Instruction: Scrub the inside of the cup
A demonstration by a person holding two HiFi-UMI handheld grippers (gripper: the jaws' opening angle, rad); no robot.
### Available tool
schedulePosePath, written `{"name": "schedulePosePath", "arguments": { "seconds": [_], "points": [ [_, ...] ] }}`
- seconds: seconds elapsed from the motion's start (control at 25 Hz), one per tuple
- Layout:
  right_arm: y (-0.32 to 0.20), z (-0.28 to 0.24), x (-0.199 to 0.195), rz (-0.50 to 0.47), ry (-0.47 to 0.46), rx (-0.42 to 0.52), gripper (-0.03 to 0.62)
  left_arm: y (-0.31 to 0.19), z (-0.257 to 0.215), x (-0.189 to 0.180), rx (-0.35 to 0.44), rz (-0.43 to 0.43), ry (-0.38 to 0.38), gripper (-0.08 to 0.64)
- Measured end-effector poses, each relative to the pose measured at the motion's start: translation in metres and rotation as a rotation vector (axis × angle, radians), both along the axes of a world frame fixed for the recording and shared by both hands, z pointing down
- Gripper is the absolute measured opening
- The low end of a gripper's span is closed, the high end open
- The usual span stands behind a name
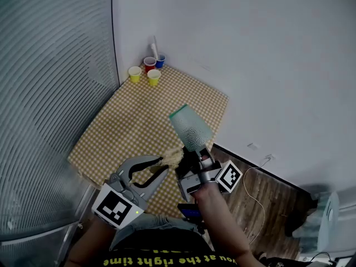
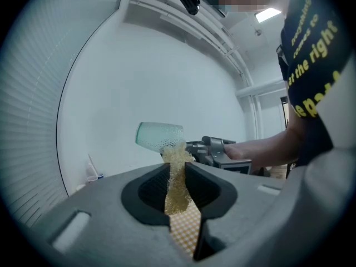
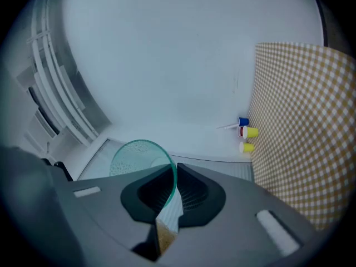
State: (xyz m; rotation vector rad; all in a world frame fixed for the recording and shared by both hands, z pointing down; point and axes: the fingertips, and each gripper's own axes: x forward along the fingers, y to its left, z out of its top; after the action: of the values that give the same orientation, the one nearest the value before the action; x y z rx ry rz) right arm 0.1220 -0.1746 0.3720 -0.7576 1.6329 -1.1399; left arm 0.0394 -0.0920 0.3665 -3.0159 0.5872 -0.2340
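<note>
Only in the gripper views is the cup (image 3: 136,157) seen clamped by the right gripper (image 3: 169,196), the scrubber (image 2: 177,177) beside it by the left gripper (image 2: 177,196).

Table in yellow-checked cloth (image 1: 139,115) is sitting against the wall corner. Four small cups are standing clustered at its far corner: yellow cup (image 1: 134,74), second yellow cup (image 1: 154,77), red cup (image 1: 149,64), blue cup (image 1: 161,60). White cable (image 1: 257,177) is lying on the wooden floor (image 1: 267,204) beside it.

light: dim, cool | source: ceiling light (image 2: 268,14) (small glare) | edges: fisheye bend, dark corners | focus: mostly sharp
</note>
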Motion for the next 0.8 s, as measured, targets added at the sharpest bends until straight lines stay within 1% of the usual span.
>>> {"name": "schedulePosePath", "arguments": {
  "seconds": [0.16,0.48,0.68,0.8],
  "points": [
    [0.000,0.005,0.005,0.021,0.069,-0.001,0.023,-0.005,0.002,-0.007,0.004,-0.035,0.012,0.086],
    [0.001,0.011,0.014,0.070,0.255,0.006,0.023,-0.018,0.004,-0.023,0.003,-0.105,0.026,0.086],
    [0.001,0.013,0.018,0.090,0.340,0.012,0.023,-0.026,0.004,-0.032,0.010,-0.146,0.043,0.086],
    [0.002,0.012,0.021,0.107,0.421,0.022,0.023,-0.032,0.003,-0.039,0.005,-0.172,0.051,0.086]
  ]
}}
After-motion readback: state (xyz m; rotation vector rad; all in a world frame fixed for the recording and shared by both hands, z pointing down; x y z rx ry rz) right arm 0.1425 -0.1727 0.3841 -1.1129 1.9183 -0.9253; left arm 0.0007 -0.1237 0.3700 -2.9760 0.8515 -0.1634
